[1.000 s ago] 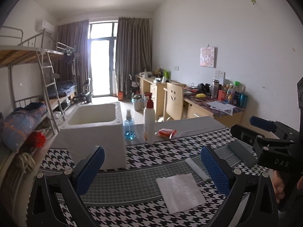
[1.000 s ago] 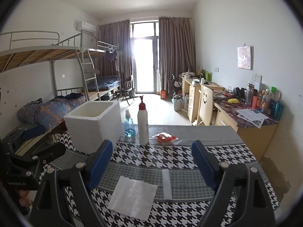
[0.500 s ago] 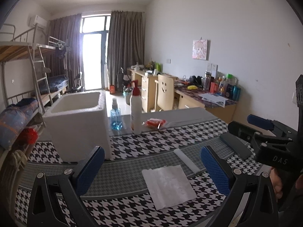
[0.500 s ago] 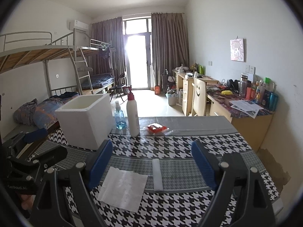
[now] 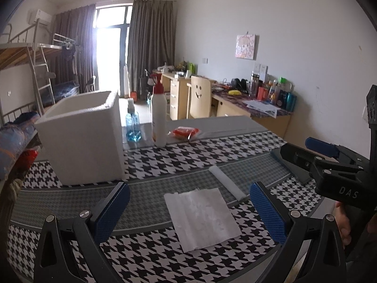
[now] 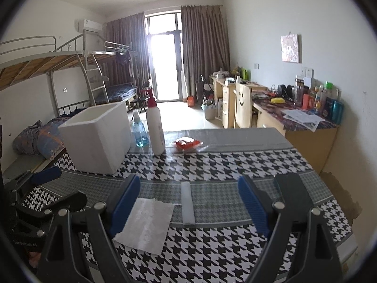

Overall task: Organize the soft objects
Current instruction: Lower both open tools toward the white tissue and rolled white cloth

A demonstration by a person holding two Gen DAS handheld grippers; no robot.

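A flat white tissue sheet [image 5: 202,217] [image 6: 147,225] lies on the houndstooth tablecloth. Just past its right side lies a rolled white cloth [image 5: 227,182] [image 6: 187,202]. My left gripper [image 5: 189,208] hovers open above the near table edge, with the sheet in line between its blue pads. My right gripper [image 6: 189,202] is open too, with the roll seen between its pads and the sheet at its left pad. Each gripper shows in the other's view, the right gripper [image 5: 315,151] at the right and the left gripper [image 6: 56,181] at the left. Nothing is held.
A white foam box [image 5: 82,136] stands open-topped at the table's left. Behind it are a blue spray bottle [image 5: 133,125], a white pump bottle [image 5: 159,120] and a red packet [image 5: 185,132]. A dark flat object [image 6: 292,188] lies at the right. Beds and desks line the room.
Both grippers have sunk and tilted down toward the table, so the tissue sheet and roll appear larger and higher between the pads. Both stay open.
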